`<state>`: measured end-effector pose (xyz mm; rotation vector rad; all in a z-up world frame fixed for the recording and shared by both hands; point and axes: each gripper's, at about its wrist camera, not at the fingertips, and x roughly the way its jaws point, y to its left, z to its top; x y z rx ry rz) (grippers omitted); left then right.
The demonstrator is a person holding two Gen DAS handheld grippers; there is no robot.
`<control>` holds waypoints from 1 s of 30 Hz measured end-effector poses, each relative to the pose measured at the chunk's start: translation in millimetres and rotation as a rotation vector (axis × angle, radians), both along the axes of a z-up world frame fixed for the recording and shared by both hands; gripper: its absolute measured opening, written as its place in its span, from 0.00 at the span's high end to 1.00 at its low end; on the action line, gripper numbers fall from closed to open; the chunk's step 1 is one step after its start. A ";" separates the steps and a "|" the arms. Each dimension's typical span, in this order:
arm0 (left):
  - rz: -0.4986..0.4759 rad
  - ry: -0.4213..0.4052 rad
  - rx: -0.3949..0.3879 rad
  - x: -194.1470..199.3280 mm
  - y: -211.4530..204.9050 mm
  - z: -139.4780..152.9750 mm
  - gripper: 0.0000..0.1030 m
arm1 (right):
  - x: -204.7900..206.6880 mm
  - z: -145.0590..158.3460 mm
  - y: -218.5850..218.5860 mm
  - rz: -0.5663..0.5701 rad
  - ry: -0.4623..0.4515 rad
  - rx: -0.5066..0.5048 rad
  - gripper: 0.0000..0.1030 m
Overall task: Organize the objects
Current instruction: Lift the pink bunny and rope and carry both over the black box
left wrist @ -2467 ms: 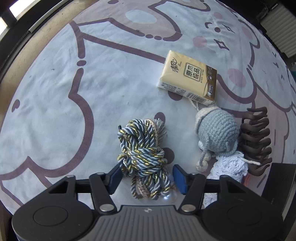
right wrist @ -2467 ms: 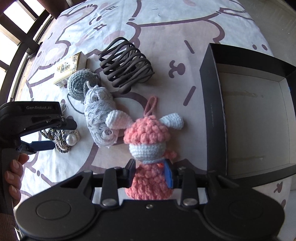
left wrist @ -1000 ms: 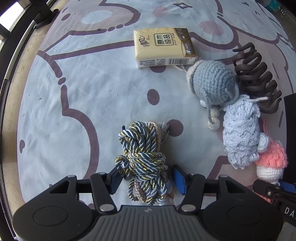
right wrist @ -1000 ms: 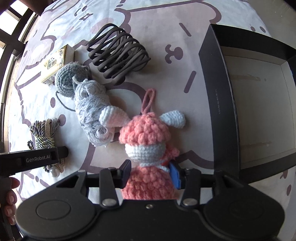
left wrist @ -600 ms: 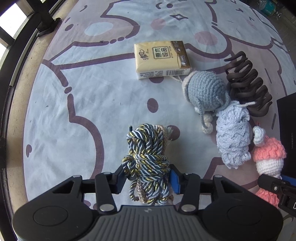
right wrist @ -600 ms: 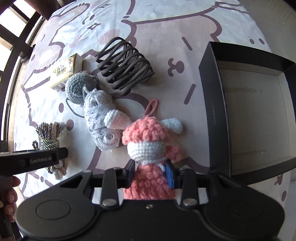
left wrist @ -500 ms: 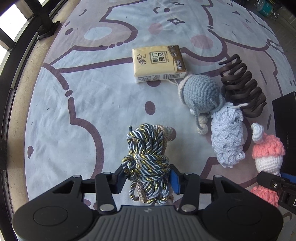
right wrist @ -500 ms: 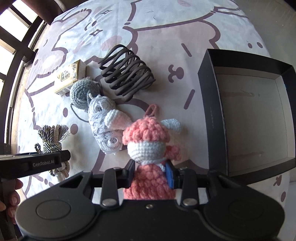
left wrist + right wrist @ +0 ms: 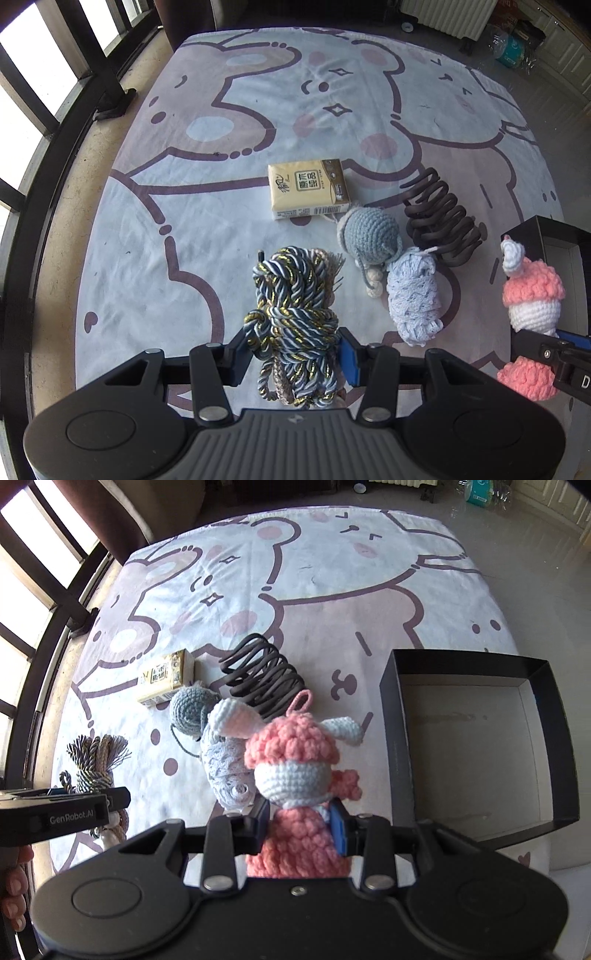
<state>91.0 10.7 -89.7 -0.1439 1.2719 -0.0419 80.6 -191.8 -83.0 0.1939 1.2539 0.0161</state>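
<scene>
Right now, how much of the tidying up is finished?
Nothing is put away yet: the black box looks empty. In hand: the left gripper is shut on the twisted rope bundle, and the right gripper is shut on the pink crochet doll. Left on the cloth: the tissue pack, grey crochet ball, lace roll and dark hair claw.

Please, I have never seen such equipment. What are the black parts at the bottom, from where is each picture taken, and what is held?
No robot: a person holds two hand grippers, each with a camera looking along its fingers. The left gripper is shut on a twisted cord bundle. The right gripper is shut on a pink crochet doll. On the cartoon-print cloth lie a tissue pack, a grey-blue crochet toy, a lace roll, a dark hair claw and an empty black box.
</scene>
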 end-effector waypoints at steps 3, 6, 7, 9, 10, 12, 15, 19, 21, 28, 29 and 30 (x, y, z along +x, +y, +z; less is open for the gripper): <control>0.001 -0.032 0.003 -5.7 3.0 11.4 0.52 | -2.5 8.7 -3.7 -0.012 -0.020 0.011 0.66; 0.002 -0.058 0.009 -10.3 4.6 21.1 0.52 | -4.7 17.1 -5.2 -0.020 -0.045 0.008 0.66; 0.004 -0.064 0.008 -11.4 5.3 23.7 0.52 | -5.6 19.8 -4.9 -0.019 -0.052 0.006 0.66; 0.011 -0.075 0.003 -12.4 7.1 28.8 0.52 | -8.2 25.4 -3.9 -0.016 -0.065 0.005 0.66; 0.013 -0.081 0.000 -12.0 8.3 30.9 0.52 | -8.7 27.4 -3.4 -0.014 -0.071 0.004 0.66; 0.016 -0.092 -0.002 -13.1 9.7 35.6 0.52 | -10.0 31.7 -2.1 -0.009 -0.088 0.000 0.66; 0.012 -0.110 0.005 -14.2 11.1 41.8 0.52 | -11.7 37.1 -0.5 -0.004 -0.106 -0.006 0.66; 0.008 -0.127 0.013 -15.4 10.9 47.7 0.52 | -13.4 42.1 0.6 -0.002 -0.125 -0.020 0.66; 0.008 -0.132 0.024 -16.0 10.4 49.2 0.52 | -14.3 44.1 0.2 -0.001 -0.134 -0.032 0.65; 0.011 -0.148 0.054 -17.2 8.9 54.1 0.52 | -15.4 50.6 -2.5 0.007 -0.169 -0.113 0.66; 0.012 -0.151 0.055 -17.5 8.4 55.0 0.52 | -15.6 51.2 -3.2 0.006 -0.173 -0.121 0.65; 0.014 -0.153 0.055 -17.6 7.9 55.5 0.52 | -15.8 51.6 -3.9 0.003 -0.177 -0.124 0.65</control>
